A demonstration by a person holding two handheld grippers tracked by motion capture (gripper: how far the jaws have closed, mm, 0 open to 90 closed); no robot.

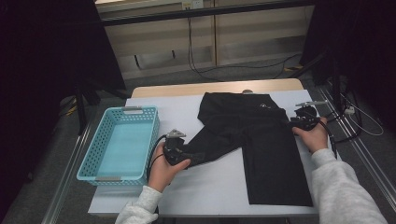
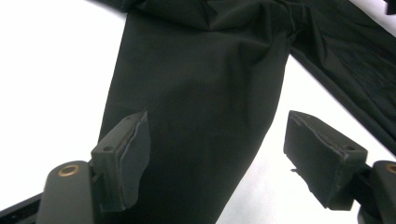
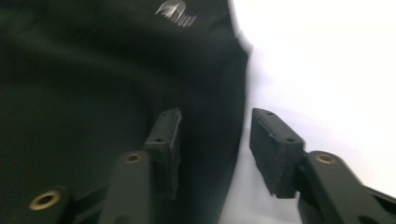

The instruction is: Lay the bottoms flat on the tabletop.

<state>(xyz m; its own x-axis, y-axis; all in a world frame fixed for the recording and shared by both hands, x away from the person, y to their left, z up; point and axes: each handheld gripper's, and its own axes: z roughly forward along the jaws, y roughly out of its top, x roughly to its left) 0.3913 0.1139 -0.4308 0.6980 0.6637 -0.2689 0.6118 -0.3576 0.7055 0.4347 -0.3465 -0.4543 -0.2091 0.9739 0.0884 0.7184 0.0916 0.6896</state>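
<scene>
A black pair of trousers (image 1: pixel 261 140) lies spread on the white table cover (image 1: pixel 205 186), one leg angled toward the left. My left gripper (image 1: pixel 189 156) sits at the end of that leg (image 2: pixel 196 84). Its jaws (image 2: pixel 217 121) stand wide apart on either side of the cloth, pads clear of it. My right gripper (image 1: pixel 294 122) is at the garment's right edge, near the waist. It (image 3: pixel 215 114) is open and straddles the edge of the black cloth (image 3: pixel 93 70), where a small silver logo (image 3: pixel 177 14) shows.
A light blue perforated basket (image 1: pixel 93 154) stands at the left of the table, close to my left hand. The wooden table edge (image 1: pixel 215 87) runs along the far side. Cables (image 1: pixel 355 116) lie off the table's right side.
</scene>
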